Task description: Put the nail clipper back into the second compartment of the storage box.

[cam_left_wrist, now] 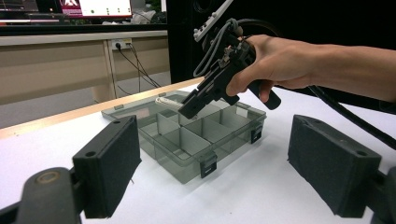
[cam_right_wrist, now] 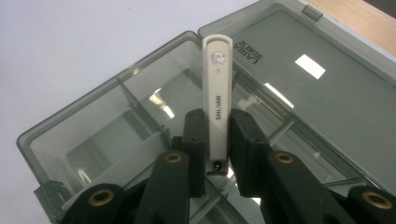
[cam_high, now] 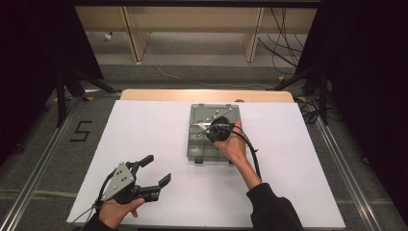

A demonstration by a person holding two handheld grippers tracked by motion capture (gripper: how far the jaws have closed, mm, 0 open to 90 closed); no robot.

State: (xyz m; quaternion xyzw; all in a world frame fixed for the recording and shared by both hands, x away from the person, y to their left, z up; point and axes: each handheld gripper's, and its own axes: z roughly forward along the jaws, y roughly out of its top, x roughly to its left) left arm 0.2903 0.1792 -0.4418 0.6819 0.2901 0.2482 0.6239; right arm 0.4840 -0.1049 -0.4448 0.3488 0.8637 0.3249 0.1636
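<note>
A smoky-grey clear compartment box (cam_high: pixel 193 147) (cam_left_wrist: pixel 187 163) (cam_right_wrist: pixel 107 84) lies open mid-table, its lid (cam_right_wrist: pixel 299 79) flat on the far side. My right gripper (cam_high: pixel 210 131) (cam_left_wrist: pixel 189 109) (cam_right_wrist: pixel 218 135) hangs tilted down over the compartments, shut on a white nail clipper (cam_right_wrist: pixel 217 93) (cam_left_wrist: pixel 167 102) that sticks out beyond the jaws toward the lid. The compartments I can see hold nothing. My left gripper (cam_high: pixel 156 170) (cam_left_wrist: pixel 222 165) rests low at the table's front left, jaws wide open with nothing between them, pointing toward the box.
A white sheet (cam_high: pixel 144 130) covers the table, with a wooden edge (cam_high: pixel 207 95) at the far side. A black cable (cam_high: pixel 252 151) trails from the right gripper along the forearm. Stand legs and floor cables sit beyond the table.
</note>
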